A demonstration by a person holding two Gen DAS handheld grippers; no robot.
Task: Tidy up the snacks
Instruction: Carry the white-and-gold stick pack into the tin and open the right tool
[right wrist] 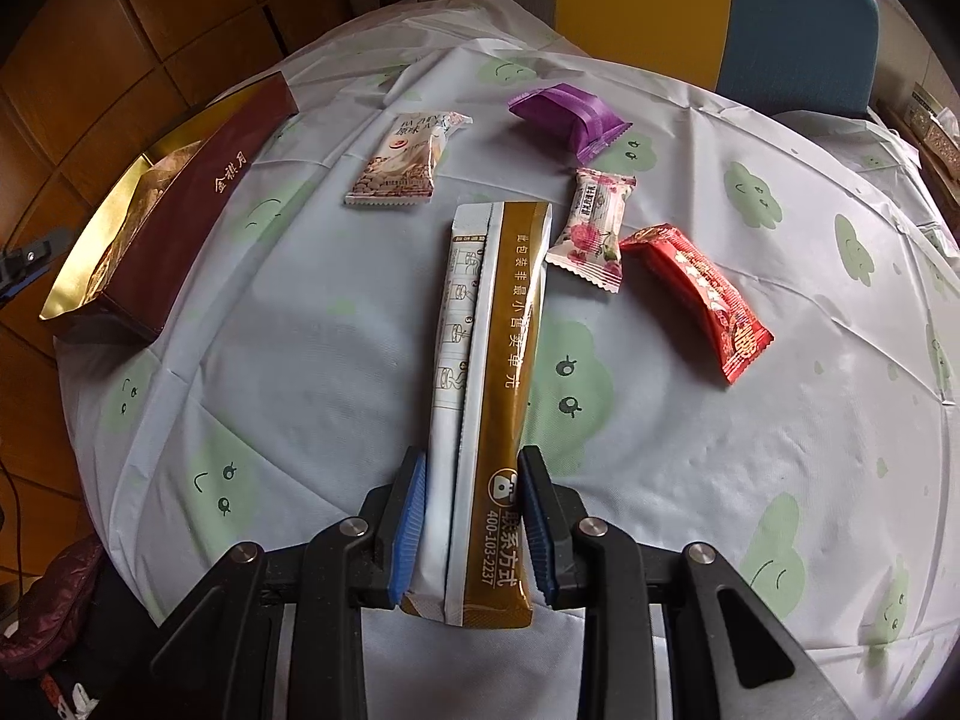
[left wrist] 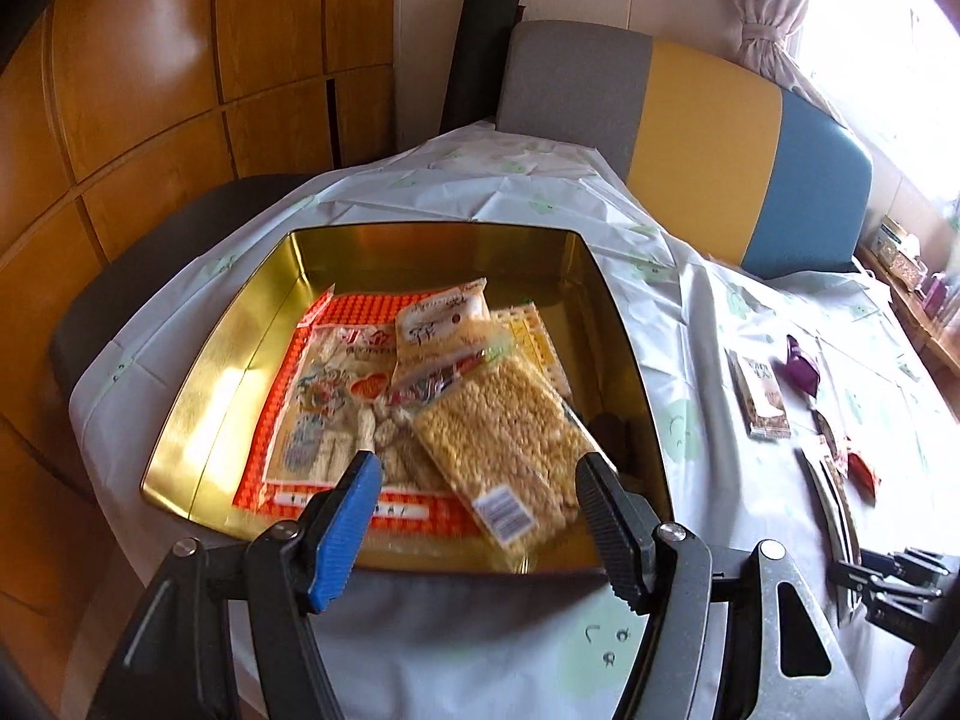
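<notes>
The gold tin box (left wrist: 258,324) is the landmark. Inside it lie four snack packets that I can count: one large orange packet (left wrist: 282,480) at the bottom, one clear bag of puffed grain bar (left wrist: 510,444), one small white packet (left wrist: 444,318), and one clear bag with pale pieces (left wrist: 324,408). To the right of the box, on the table, there are four loose snacks: one beige nut packet (right wrist: 402,159), one purple packet (right wrist: 570,114), one white packet with roses (right wrist: 594,228) and one red packet (right wrist: 702,300).

The left gripper (left wrist: 480,468) hangs over the near edge of the box, its jaws stand wide apart and hold nothing. The right gripper (right wrist: 471,516) stands to the right of the box with jaws narrow, pressing on the near end of one long brown-and-white stick sachet (right wrist: 492,354).

Only the left view shows the inside of the box. Only the right view shows its dark red outer wall with gold letters, and the loose snacks clearly.

The table has a white cloth (right wrist: 300,330) with green cloud faces. Behind the box stand wooden wall panels (left wrist: 150,90) and a grey, yellow and blue chair back (left wrist: 708,150); a curtain (left wrist: 774,6) hangs by a bright window.
</notes>
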